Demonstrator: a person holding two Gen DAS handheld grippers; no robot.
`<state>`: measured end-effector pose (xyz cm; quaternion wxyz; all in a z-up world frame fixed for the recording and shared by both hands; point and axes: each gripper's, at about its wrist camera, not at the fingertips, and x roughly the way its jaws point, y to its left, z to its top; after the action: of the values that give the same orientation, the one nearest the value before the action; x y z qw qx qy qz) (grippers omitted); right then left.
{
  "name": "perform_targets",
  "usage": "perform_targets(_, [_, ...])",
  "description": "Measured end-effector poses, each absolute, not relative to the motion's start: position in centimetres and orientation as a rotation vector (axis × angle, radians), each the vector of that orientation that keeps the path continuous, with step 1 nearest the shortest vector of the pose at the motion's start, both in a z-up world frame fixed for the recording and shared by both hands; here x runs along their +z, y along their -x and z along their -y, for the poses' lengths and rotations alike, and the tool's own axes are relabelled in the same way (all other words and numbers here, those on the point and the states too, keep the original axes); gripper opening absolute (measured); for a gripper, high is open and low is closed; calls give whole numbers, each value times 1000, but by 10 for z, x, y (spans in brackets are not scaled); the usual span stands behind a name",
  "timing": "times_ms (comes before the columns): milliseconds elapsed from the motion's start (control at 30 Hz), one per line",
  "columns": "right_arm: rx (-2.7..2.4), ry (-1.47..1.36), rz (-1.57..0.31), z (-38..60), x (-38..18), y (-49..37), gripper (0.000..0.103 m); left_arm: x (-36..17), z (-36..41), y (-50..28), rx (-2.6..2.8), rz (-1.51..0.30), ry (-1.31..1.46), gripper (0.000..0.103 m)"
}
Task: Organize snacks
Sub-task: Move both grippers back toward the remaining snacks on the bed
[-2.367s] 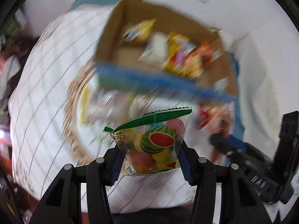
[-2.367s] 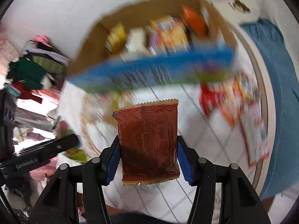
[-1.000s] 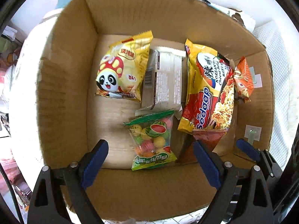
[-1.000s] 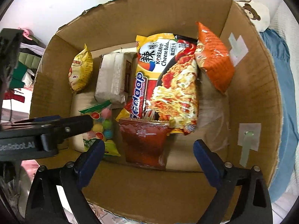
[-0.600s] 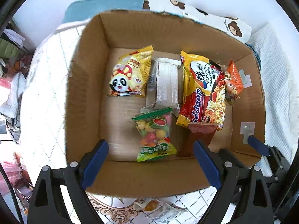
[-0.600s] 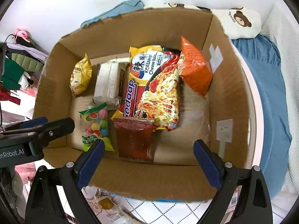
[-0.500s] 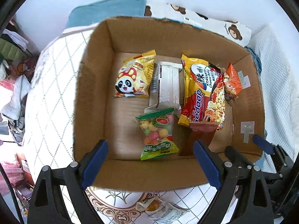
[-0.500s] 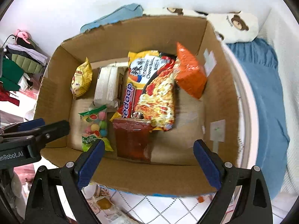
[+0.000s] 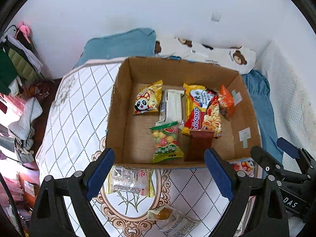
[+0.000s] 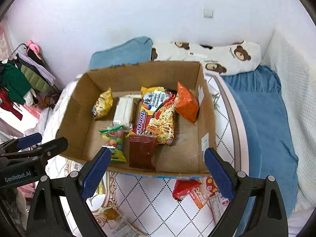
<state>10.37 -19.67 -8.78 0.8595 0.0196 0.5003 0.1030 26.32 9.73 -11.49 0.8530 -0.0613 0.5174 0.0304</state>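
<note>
Box [image 9: 126, 106] is set on quilt [image 9: 75, 122], pillows [image 9: 213, 53] behind it. In box: panda bag [image 9: 147, 101] at left, wafer pack [image 9: 172, 106] & noodles [image 9: 199, 110] to its right, candy bag [image 9: 166, 141] in front. Loose packets [image 9: 129, 182] are left on quilt before box.

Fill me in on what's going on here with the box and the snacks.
A person with a handheld gripper in each hand is sorting snacks into a cardboard box on a patterned cloth. Both the left gripper and the right gripper are open and empty above the box's near edge. Inside lie a fruit candy bag, a dark red packet, a noodle pack and other packets. More snacks, among them a clear wrapped packet and a red packet, lie outside on the cloth.
</note>
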Motion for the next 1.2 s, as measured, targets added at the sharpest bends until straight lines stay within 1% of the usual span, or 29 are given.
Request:
perform_targets(200, [223, -66, -990, 204, -66, -76, 98, -92, -90, -235, 66, -1011, 129, 93])
perform_targets(367, [231, -103, -965, 212, -52, -54, 98, -82, -86, -219, 52, -987, 141, 93])
perform_targets(500, [249, -160, -989, 216, -52, -40, 98, -87, -87, -206, 63, -1000, 146, 93])
perform_targets(567, [269, -188, -1028, 216, -60, -32, 98, -100, -92, -199, 77, -1037, 151, 93])
perform_targets(633, [297, -235, -1097, 214, -78, -23, 98, -120, -100, -188, 104, -1083, 147, 93])
perform_targets(733, [332, -261, -1237, 205, -121, -9, 98, -159, -115, -168, 153, -1183, 144, 93])
perform_targets(900, [358, -338, -1533, 183, -219, 16, 98, -228, -141, -133, 250, -1357, 144, 93])
perform_targets(1000, [341, -414, -1674, 172, -271, 27, 98, -255, -154, -119, 284, -1428, 185, 93])
perform_targets(1100, [280, -455, -1750, 162, -308, 32, 97, -271, -162, -111, 304, -1464, 228, 93])
perform_targets(1200, [229, -417, -1740, 154, -321, 31, 96, -275, -162, -114, 307, -1469, 226, 93])
